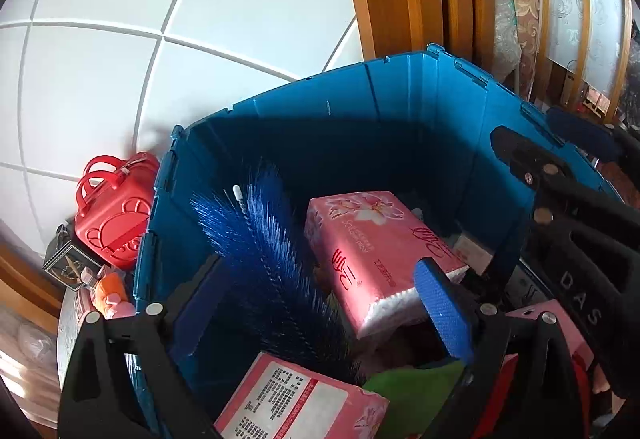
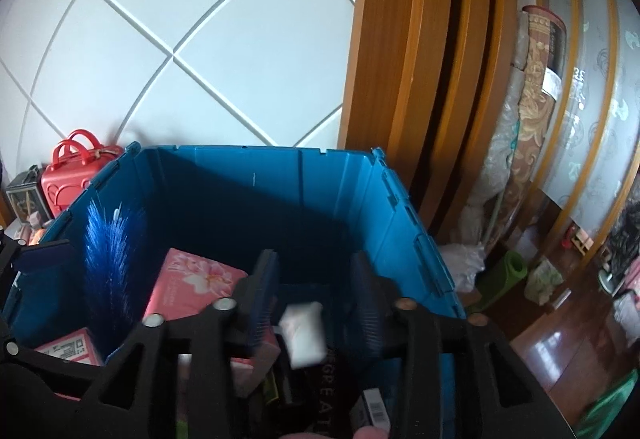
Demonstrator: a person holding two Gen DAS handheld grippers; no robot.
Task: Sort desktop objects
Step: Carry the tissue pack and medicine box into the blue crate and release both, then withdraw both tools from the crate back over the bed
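A blue plastic crate (image 1: 360, 127) (image 2: 256, 199) holds a blue bristle brush (image 1: 260, 251) (image 2: 110, 263), pink tissue packs (image 1: 372, 247) (image 2: 192, 283) and other items. My left gripper (image 1: 320, 303) is open above the crate, its fingers either side of the brush and a tissue pack, touching neither. My right gripper (image 2: 316, 299) is open over the crate; a small white packet (image 2: 302, 333) is blurred in mid-air between and below its fingers. The right gripper also shows at the right in the left wrist view (image 1: 560, 167).
A red toy suitcase (image 1: 116, 215) (image 2: 76, 171), a small dark box (image 1: 68, 263) and small bottles stand left of the crate. A white tiled wall is behind. Wooden door frames (image 2: 400, 79), rolled rugs and a green mat (image 2: 504, 275) are to the right.
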